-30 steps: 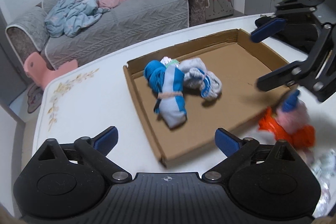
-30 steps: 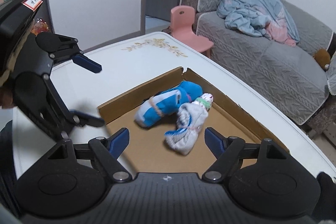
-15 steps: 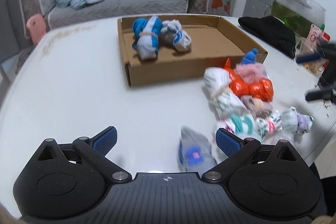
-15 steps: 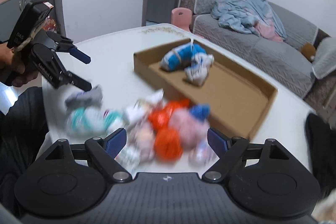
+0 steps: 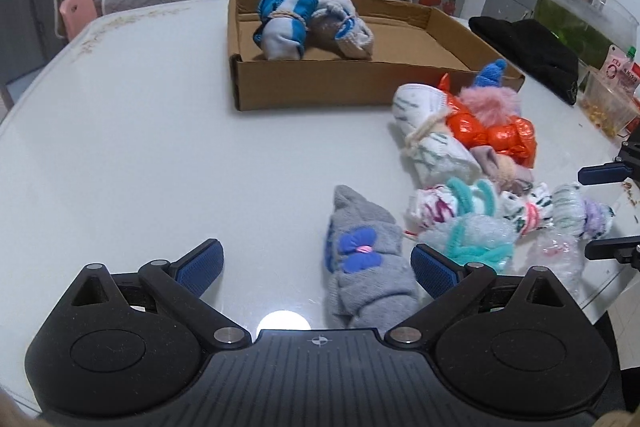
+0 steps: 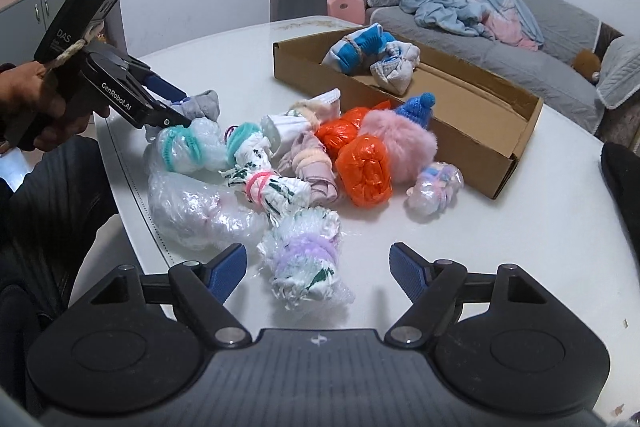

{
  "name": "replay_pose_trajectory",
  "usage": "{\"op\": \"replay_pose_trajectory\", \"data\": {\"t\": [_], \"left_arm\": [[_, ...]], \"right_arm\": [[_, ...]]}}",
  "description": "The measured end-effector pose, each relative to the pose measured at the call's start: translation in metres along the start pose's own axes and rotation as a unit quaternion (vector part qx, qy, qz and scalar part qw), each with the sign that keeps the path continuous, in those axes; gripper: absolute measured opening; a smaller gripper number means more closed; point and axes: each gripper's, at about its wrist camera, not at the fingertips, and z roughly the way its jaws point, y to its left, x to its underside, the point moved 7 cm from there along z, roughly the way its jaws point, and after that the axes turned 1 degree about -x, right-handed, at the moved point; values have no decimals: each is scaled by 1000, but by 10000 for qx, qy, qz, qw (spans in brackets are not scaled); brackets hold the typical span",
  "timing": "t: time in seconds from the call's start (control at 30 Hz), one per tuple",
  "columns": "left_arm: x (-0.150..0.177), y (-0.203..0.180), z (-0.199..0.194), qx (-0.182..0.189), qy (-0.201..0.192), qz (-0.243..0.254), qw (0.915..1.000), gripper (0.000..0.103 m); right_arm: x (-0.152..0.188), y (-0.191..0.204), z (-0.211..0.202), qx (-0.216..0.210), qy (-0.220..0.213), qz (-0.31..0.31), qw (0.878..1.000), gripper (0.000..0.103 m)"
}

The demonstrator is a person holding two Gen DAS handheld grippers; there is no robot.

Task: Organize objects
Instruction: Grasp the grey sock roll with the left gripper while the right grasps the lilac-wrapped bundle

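Lettering first: on my left gripper (image 6: 182, 109), seen from the right wrist camera, I read "GenRobot.AI" in white along the black jaw arm and "DAS" on the black body above it, which a hand (image 6: 38, 107) grips at the frame's left edge. No other writing is sharp enough for me to read.

My left gripper has its blue pads (image 5: 200, 267) spread wide, with the grey sock bundle (image 5: 366, 267) lying between them, nearer the right pad but not pinched. That bundle carries a purple bow.

My right gripper (image 6: 318, 269) is also spread, its jaws having just been closing a little, and the purple-banded bubble-wrap bundle (image 6: 306, 255) sits between the fingers nearer the left one, with no pad pressing on it.

On the white table (image 5: 120, 147), a loose heap lies just beside the cardboard tray (image 5: 360, 83): a teal-banded bundle (image 6: 188, 147), an orange plastic bundle (image 6: 362, 171), a pink fluffy pompom (image 6: 404, 143) with a small blue knit hat (image 6: 416, 109) on top, and a striped white bundle (image 6: 272, 187) tied in pink.

Inside the tray, at its far end, a blue-and-white sock bundle (image 5: 284, 23) lies touching a grey sock bundle with blue trim (image 5: 344, 27).
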Motion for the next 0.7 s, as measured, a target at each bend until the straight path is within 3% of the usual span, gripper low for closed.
{"op": "replay_pose_trajectory", "data": {"t": [0.2,0.53,0.7], "left_arm": [[5,14,0,-557,-153,233,9981,100],[11,10,-1,-437,-760,290,9957,102],[17,8,-4,-378,-944,338,9942,102]], "right_arm": [[3,4,8,15,-42,9,10000,66],[12,4,11,-26,34,22,10000,57],[14,5,10,-181,54,47,9998,47]]}}
